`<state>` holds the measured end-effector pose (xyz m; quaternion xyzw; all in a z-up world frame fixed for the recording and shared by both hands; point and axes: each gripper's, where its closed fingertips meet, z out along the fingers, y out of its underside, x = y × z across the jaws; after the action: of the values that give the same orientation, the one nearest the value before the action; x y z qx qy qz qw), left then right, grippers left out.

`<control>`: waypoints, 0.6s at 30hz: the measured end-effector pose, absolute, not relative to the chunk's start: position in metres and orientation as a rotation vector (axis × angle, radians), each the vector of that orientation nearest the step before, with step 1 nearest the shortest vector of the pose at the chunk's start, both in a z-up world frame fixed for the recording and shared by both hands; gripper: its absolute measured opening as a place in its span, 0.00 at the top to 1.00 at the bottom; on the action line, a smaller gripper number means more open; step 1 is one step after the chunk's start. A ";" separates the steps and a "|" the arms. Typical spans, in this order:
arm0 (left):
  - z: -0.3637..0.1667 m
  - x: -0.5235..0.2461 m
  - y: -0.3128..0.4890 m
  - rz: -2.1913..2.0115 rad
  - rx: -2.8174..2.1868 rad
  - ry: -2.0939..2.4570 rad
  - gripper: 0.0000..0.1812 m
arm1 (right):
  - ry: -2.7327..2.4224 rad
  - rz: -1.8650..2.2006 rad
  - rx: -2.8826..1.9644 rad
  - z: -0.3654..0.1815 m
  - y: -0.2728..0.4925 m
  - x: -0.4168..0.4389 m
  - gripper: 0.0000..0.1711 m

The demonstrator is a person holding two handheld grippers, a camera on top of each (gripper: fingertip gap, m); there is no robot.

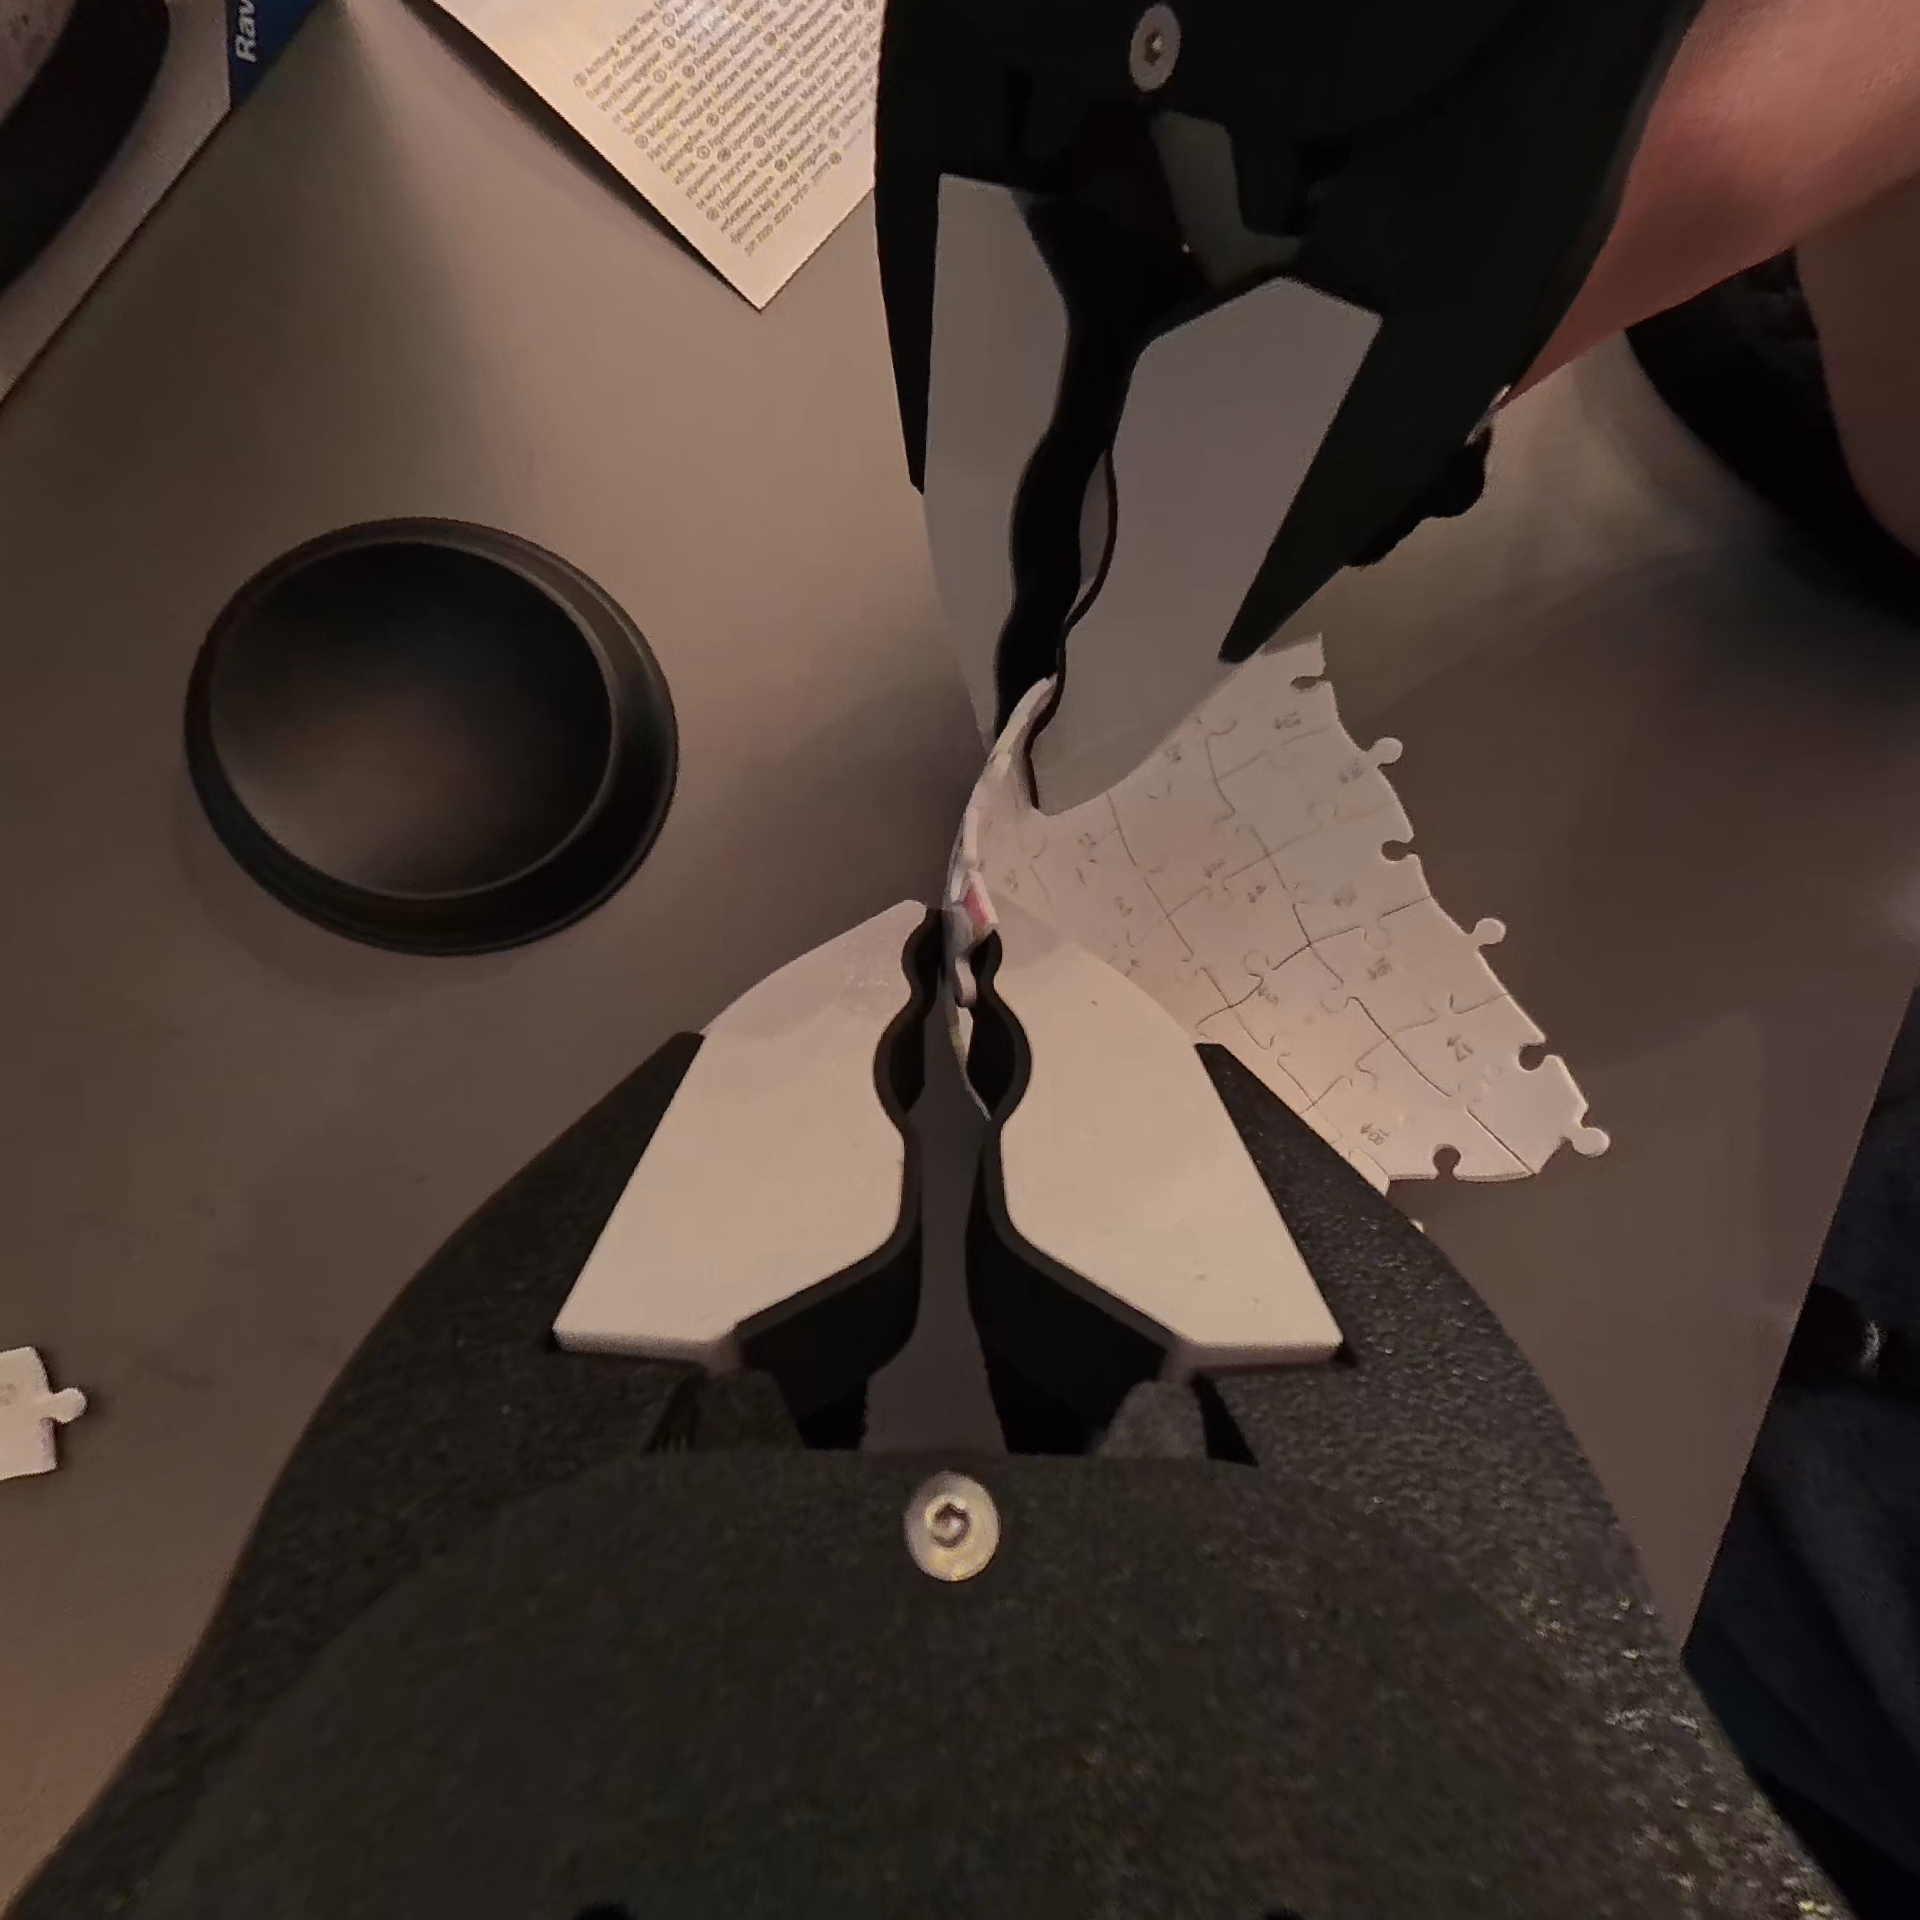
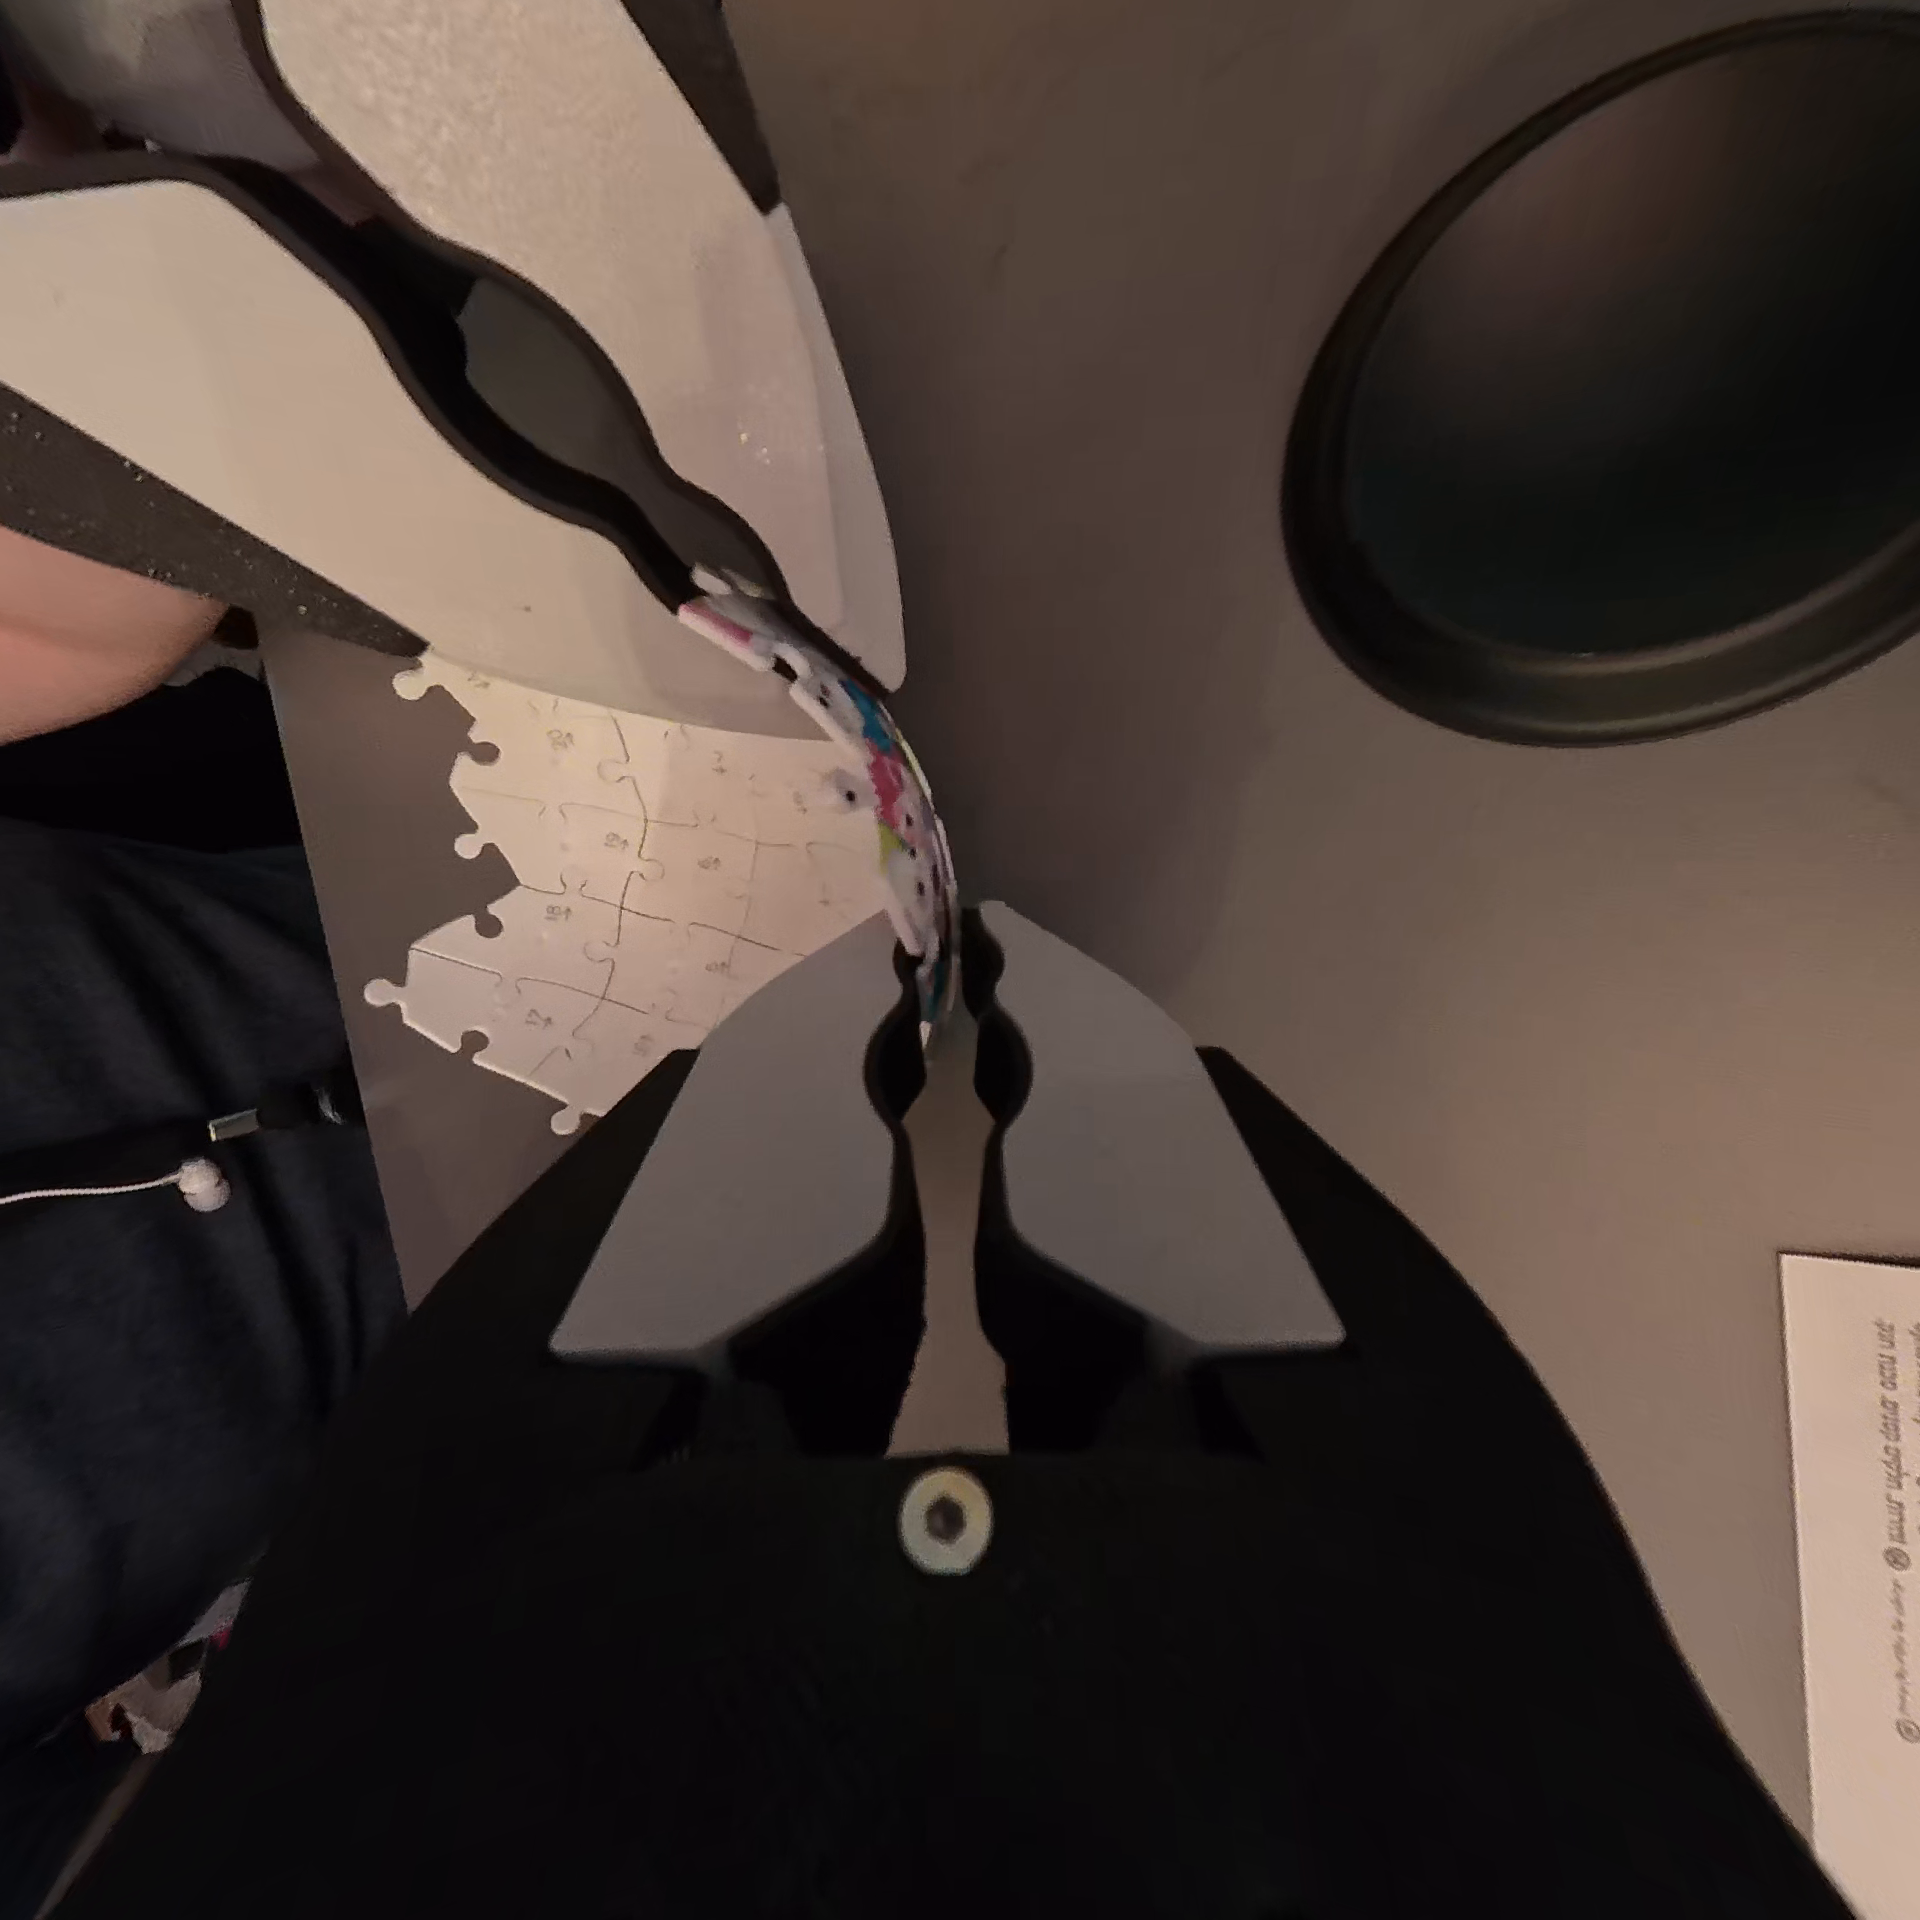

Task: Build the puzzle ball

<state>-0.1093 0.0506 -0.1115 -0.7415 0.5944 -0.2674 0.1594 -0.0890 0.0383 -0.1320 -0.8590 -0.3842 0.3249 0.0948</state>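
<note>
At frame centre, the curved puzzle shell (image 1: pixel 1278 935) was held above the tabletop (image 1: pixel 520 416) by its rim, left tongs (image 1: pixel 961 961) and right tongs (image 2: pixel 940 987) both clamped on it, apparently steadying it for further pieces.

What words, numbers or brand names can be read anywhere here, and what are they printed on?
I won't quote writing; here is where it sits.
White leaflet: dense small print.
Blue box corner: white lettering, cut off.
Puzzle shell: a small printed mark on each piece's white back.
Loose piece: faint mark, too small to read.
</note>
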 end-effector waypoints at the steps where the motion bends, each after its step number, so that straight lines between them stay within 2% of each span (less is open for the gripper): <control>1: -0.111 -0.110 0.051 -0.766 -2.118 1.699 0.99 | -1.124 0.972 -2.546 -0.132 0.039 -0.090 0.97; 10: -0.113 -0.111 0.052 -0.814 -2.142 1.713 0.99 | -1.132 1.080 -2.502 -0.132 0.040 -0.092 0.97; 18: -0.126 -0.112 0.043 -0.900 -2.322 1.774 0.99 | -1.131 1.029 -2.449 -0.120 0.046 -0.080 0.90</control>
<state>-0.1120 0.0425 -0.1264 -0.7588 0.5796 -0.2940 0.0419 -0.0799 0.0456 -0.1203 -0.8414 -0.3886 0.3534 0.1268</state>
